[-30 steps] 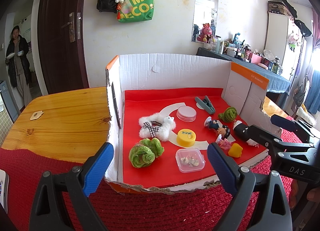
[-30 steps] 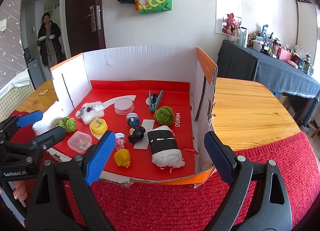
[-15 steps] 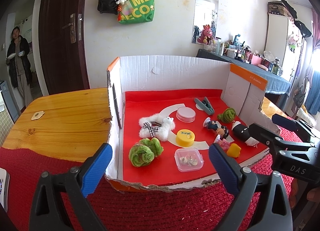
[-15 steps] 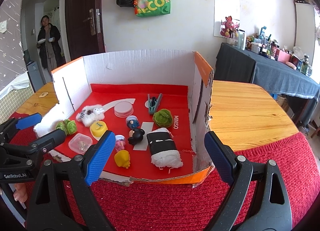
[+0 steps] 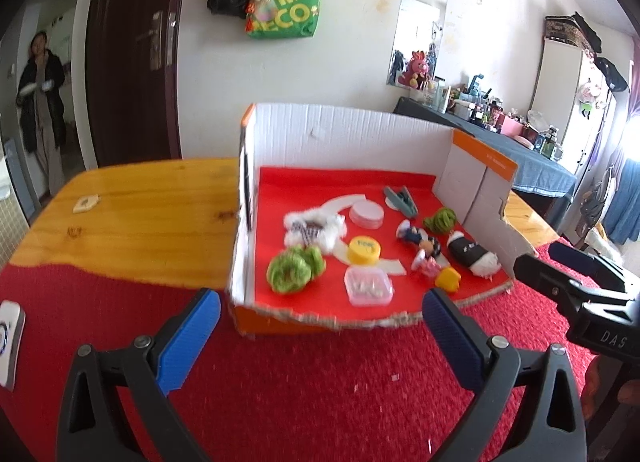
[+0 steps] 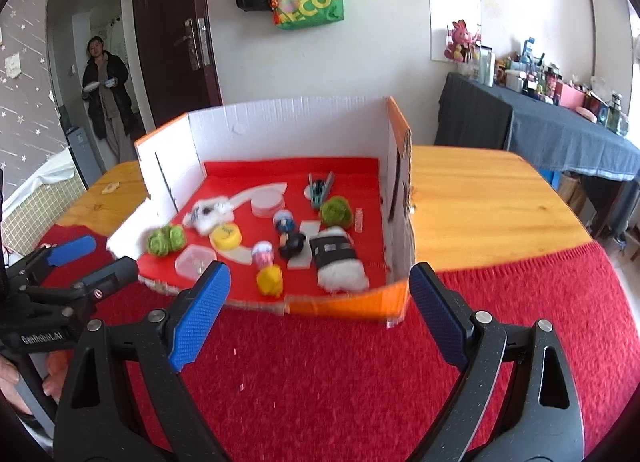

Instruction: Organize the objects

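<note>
**Both grippers hanging short of the box, nothing gripped**

The small objects are lying on the red floor of the cardboard box (image 5: 352,134), ahead of both tools. The left gripper (image 5: 320,336) is hovering with jaws spread wide and empty, facing the clear plastic case (image 5: 368,286) at the near edge. The right gripper (image 6: 318,312), equally wide and empty, is facing the black-and-white roll (image 6: 338,258) (its long axis running roughly straight away from the fingers), so the right looks nearer to it.

Small objects are scattered on the red floor of an open cardboard box (image 5: 352,130).
Near the front edge are seen a green scrunchie (image 5: 294,269), clear case (image 5: 368,286), yellow cap (image 5: 363,249), yellow toy (image 5: 448,280); behind, a white plush (image 5: 314,228), pink disc (image 5: 366,214), grey clip (image 5: 401,201).
</note>
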Available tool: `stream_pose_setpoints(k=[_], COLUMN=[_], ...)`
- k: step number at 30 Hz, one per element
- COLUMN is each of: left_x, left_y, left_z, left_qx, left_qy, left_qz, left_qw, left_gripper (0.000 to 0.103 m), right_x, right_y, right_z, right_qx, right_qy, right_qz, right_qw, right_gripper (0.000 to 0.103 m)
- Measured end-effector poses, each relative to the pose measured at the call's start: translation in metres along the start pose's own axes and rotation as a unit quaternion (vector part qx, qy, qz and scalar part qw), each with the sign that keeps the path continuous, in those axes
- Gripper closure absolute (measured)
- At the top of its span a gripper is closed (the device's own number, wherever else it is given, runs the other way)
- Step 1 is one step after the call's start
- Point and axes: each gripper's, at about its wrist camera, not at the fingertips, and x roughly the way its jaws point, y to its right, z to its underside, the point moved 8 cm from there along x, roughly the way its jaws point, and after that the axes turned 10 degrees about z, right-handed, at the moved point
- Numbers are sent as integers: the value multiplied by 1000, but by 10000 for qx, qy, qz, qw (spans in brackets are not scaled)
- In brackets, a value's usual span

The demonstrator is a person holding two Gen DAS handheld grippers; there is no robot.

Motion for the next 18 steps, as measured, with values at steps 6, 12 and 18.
stream_pose_setpoints(k=[6,12,18], left_x=[-3,3,11], left_y=[-4,-6,-8], left_z=[24,45,60], left_qx=[-274,-350,-460], left_qy=[-369,-696,-1073], left_qz=[49,-2,-98], left_qw=[9989,9970,9931], left_gripper=[0,0,0], right_x=[1,10,20], right_y=[-6,-10,-9], right_z=[30,51,62], right_qx=[-190,-274,-357], right_qy=[-383,-751,-1015], right_qz=[79,183,390], right_qw=[9991,9966,9934], right_gripper=[6,6,6])
